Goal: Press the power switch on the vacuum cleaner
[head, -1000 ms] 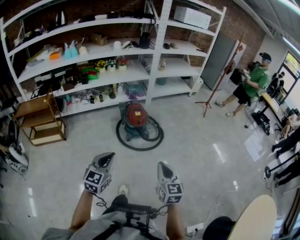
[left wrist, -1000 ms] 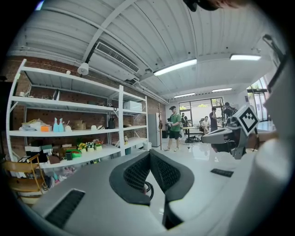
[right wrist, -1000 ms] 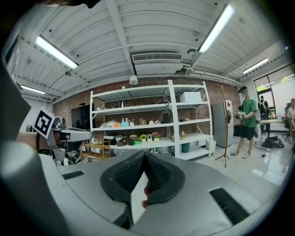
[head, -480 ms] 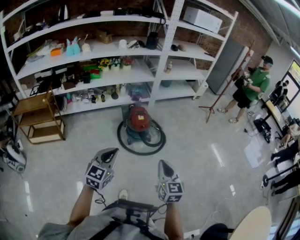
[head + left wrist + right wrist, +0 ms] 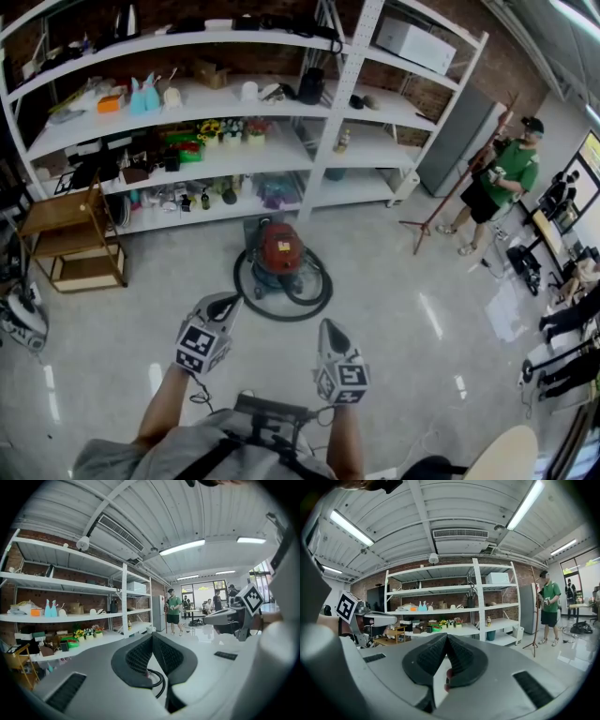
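Getting close to the switch is, I think, the step in hand. The round vacuum cleaner with a red top and a dark body [image 5: 279,253] stands on the glossy grey floor [image 5: 403,309], well ahead of both grippers and about midway between their lines, and nothing touches it. The left gripper [image 5: 223,302] and the right gripper [image 5: 328,326] are both clenched, pads meeting at the tips, and both hold nothing. This is a good shape for pressing, so I would leave the jaws together and use one tip as a blunt finger. The switch itself is too small to tell from here, so it must be found on the red top once the gripper is near. A black hose [image 5: 279,318] lies in a loop around the machine on the gripper side, so it is better to reach over it without stepping on it. Press straight down, not sideways, because the body may roll toward the white metal shelving [image 5: 337,112] beyond it.
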`<move>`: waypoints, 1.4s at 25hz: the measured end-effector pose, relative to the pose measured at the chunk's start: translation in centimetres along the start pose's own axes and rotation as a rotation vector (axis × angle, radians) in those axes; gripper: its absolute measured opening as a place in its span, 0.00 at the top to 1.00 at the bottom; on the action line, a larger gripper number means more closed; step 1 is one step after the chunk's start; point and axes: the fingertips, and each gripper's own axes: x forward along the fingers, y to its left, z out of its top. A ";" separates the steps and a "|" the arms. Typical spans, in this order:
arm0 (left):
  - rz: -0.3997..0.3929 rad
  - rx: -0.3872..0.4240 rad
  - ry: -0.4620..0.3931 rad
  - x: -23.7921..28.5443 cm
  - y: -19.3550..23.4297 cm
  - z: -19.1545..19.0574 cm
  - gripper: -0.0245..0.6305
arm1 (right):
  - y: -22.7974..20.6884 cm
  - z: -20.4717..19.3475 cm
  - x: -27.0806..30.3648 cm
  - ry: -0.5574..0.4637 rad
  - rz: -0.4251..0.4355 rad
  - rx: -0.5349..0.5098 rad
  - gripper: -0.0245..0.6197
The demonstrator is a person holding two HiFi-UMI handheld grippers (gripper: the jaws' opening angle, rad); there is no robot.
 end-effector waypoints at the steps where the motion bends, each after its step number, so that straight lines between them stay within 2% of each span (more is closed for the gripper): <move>1: -0.001 0.001 0.000 0.3 0.5 0.0 0.95 | 0.1 0.2 0.5 -0.001 -0.001 0.000 0.94; 15: 0.008 -0.019 -0.014 3.8 6.0 0.5 0.95 | -0.1 1.9 6.8 -0.007 0.002 -0.014 0.94; 21: 0.041 -0.026 -0.029 4.9 7.8 0.8 0.95 | 0.1 2.2 8.8 0.000 0.027 -0.016 0.94; 28: 0.059 -0.028 -0.011 7.2 9.5 0.4 0.95 | -2.0 2.4 11.9 0.002 0.029 -0.026 0.94; 35: 0.067 -0.032 -0.002 12.1 11.5 0.4 0.95 | -5.0 3.0 16.8 0.013 0.053 -0.012 0.94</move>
